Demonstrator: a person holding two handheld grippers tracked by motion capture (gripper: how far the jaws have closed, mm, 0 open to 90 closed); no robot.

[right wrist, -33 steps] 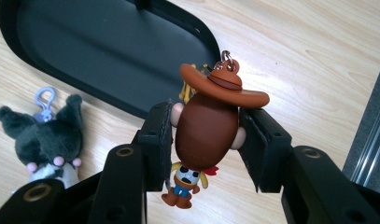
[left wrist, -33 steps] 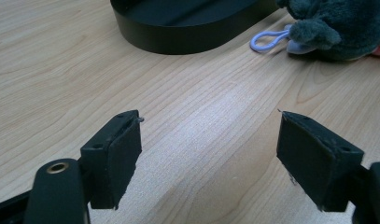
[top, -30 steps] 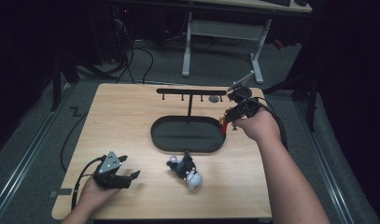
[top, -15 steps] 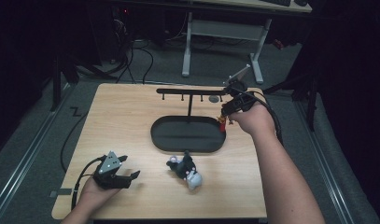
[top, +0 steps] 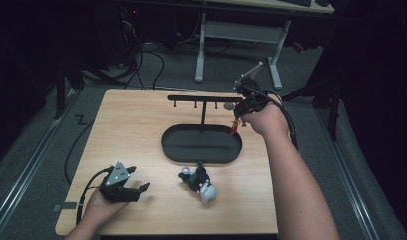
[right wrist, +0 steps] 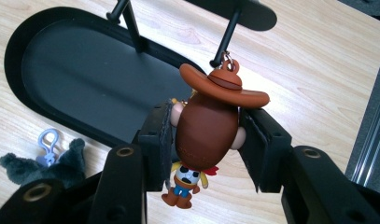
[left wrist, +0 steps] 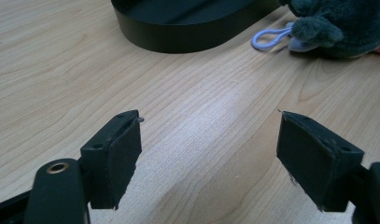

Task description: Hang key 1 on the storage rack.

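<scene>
1. Right tongs are clamped on the cowboy figurine keychain, held at the hook rack's 3 o'clock end, above the table.
2. Left tongs rest wide apart and hold nothing, at 7 o'clock from the black tray.

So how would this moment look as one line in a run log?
right gripper: shut on cowboy keychain, at rack peg | left gripper: open, on table | plush keychain: lying beside tray

text: none readable | labels: none | numbers: none
</scene>
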